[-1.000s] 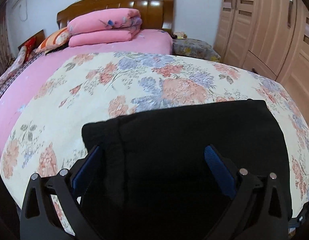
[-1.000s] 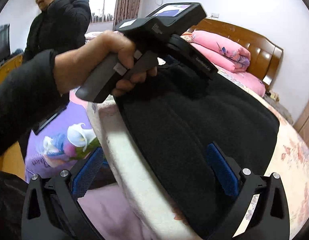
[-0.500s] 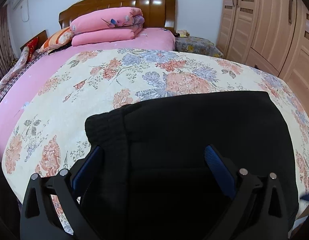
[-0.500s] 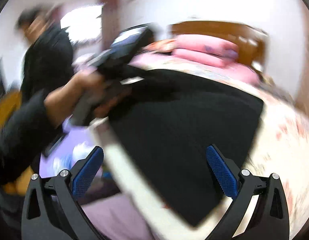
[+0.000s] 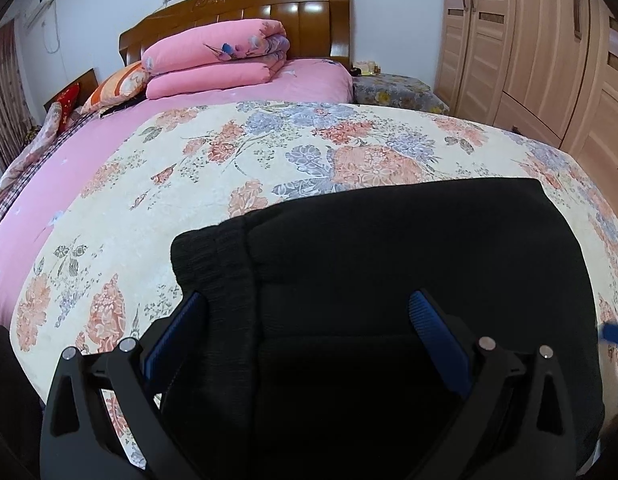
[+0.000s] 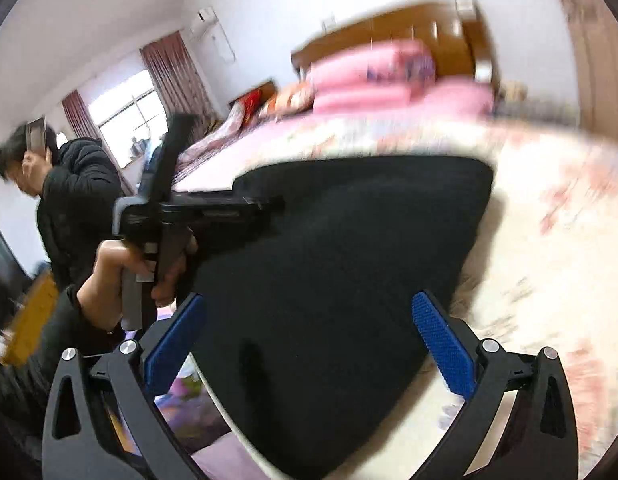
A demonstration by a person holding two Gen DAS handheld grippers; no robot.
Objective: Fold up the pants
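Note:
The black pants (image 5: 389, 264) lie folded in a compact rectangle on the floral bedspread (image 5: 269, 160) near the bed's foot edge, ribbed waistband (image 5: 217, 264) at the left. My left gripper (image 5: 305, 344) is open and empty, hovering over the near part of the pants. In the blurred right wrist view the pants (image 6: 349, 248) fill the middle. My right gripper (image 6: 309, 344) is open and empty above their near corner. The hand holding the left gripper body (image 6: 177, 216) shows at the left of that view.
Folded pink quilts (image 5: 217, 60) and pillows lie by the wooden headboard (image 5: 249, 12). A wardrobe (image 5: 529, 40) stands on the right, beside a covered nightstand (image 5: 393, 92). A person in a black jacket (image 6: 69, 200) stands left of the bed by the window.
My right gripper has swung to face the headboard, its view blurred by motion. My left gripper has drawn back and risen slightly. The pants have not moved.

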